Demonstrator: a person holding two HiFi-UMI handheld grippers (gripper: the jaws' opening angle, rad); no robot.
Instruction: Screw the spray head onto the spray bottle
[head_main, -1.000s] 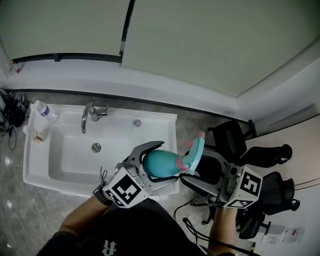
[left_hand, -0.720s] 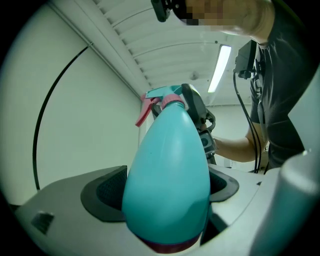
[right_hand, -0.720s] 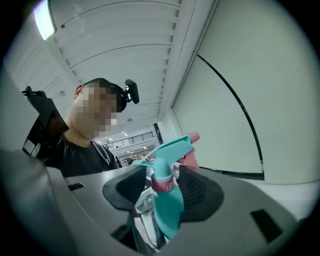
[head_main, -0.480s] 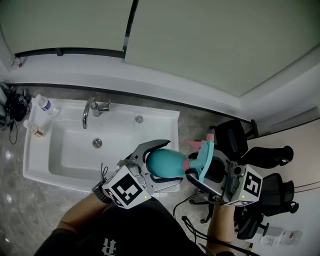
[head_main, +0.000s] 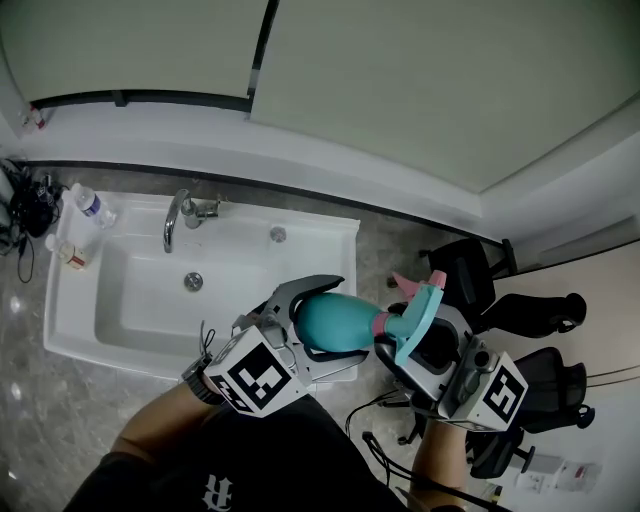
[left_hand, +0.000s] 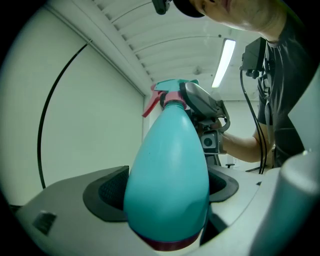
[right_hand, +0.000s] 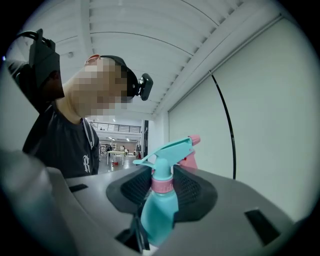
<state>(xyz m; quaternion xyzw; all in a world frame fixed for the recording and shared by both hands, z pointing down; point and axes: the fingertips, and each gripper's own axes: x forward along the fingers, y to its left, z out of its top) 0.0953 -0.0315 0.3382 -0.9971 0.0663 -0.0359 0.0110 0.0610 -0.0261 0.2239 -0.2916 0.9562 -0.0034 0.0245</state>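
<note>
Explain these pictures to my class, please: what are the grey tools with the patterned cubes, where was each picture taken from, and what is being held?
There is no robot here: a person holds a hand-worked gripper in each hand. The wide picture comes from a camera on the person's head, looking down over a white sink with a tap. A small bottle stands at its left corner, and office chairs sit at the right. The other two pictures come from a camera riding on each gripper, looking along its jaws. The left gripper is clamped round the body of a teal spray bottle, held sideways in the air. The right gripper has just been closing its jaws, which now pinch the pink collar of the spray head sitting on the bottle's neck. The patterned cubes are parts of the grippers.
</note>
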